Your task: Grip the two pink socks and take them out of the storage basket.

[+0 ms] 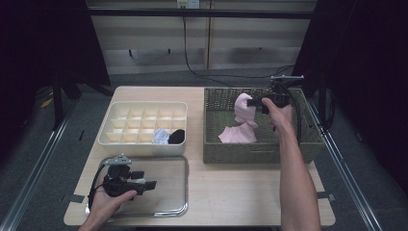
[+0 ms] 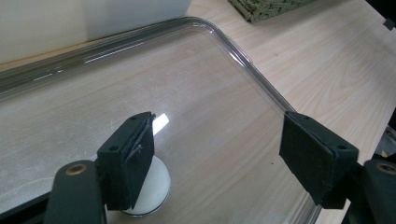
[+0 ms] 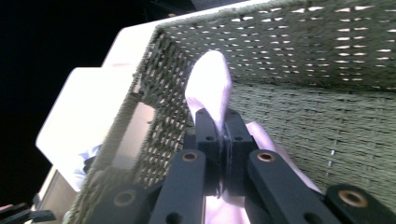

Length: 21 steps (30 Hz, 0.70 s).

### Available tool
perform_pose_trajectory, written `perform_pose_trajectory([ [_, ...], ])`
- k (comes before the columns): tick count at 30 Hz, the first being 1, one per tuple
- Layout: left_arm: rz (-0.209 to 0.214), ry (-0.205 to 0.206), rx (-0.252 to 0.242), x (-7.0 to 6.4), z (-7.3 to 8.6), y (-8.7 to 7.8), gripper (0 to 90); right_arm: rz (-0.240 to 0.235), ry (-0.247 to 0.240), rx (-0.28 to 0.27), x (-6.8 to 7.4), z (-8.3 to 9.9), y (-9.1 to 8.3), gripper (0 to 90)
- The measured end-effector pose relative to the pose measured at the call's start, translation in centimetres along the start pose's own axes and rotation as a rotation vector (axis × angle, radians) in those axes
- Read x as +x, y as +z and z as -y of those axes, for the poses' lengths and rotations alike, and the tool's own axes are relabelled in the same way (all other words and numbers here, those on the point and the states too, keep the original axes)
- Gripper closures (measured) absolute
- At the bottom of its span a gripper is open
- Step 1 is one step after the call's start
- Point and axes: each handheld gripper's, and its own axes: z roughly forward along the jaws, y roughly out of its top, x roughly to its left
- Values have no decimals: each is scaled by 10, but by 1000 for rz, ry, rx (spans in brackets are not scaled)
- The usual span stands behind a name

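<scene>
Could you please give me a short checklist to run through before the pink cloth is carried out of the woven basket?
1. Right gripper shut on pink cloth: ok.
2. Cloth lifted free of the green woven basket: not ok, its lower end lies on the floor.
3. Left gripper open, holding nothing: ok.
4. Clear plastic tray bare under it: ok.
5. Free cells in the cream divided organiser box: ok.
</scene>
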Motion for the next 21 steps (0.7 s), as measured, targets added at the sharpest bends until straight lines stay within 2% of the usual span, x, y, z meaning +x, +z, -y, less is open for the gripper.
perform_pose_trajectory([
  [16,-4,4,12,-1,0,3,264,-32,-11,-20,20,0,-26,875],
  [21,-8,1,12,-1,0,3,263,-34,-20,-8,25,0,-34,875],
])
